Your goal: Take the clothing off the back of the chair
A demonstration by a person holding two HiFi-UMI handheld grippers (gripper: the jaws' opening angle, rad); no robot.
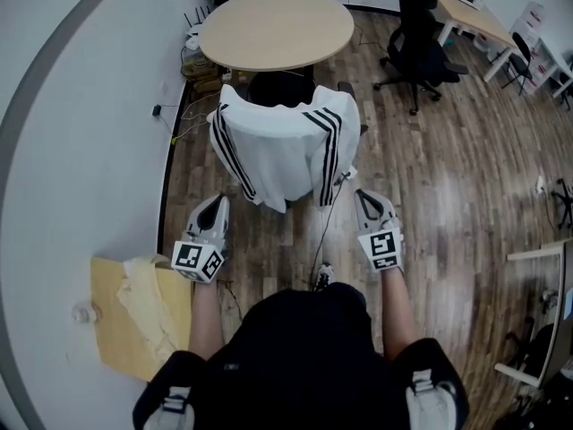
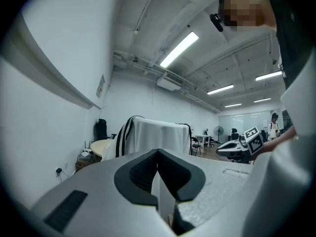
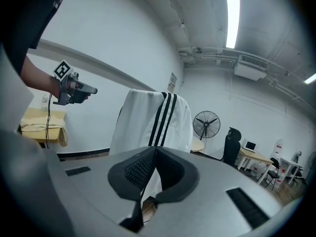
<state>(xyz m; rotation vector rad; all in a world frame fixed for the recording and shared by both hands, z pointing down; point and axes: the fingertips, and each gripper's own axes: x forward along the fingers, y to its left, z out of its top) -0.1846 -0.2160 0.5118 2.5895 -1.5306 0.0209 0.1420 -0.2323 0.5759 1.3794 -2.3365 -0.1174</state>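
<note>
The white jacket with black stripes (image 1: 285, 150) is hanging draped over the back of the chair (image 1: 280, 88), which is standing pushed in at the round table (image 1: 276, 27). The sleeves are dangling down either side, so by the look of it only its own weight is keeping it there. The left hand-held gripper (image 1: 215, 206) and the right hand-held gripper (image 1: 367, 201) are hovering on the near side of the chair, one off each lower corner of the jacket, close to the cloth but clear of it. Each one is carrying its jaws pressed fully together with nothing between them, so no grasp is under way yet. That spread-out stance is making sense: two ends taken at once should let the garment lift cleanly off the backrest instead of dragging to one side. The jaws are going to need to part before they can take a fold. One thing worth watching is a thin dark cable (image 1: 324, 231) trailing down across the wooden floor (image 1: 430, 177) between the two grippers, just beside the jacket's hem, where it could snag.
</note>
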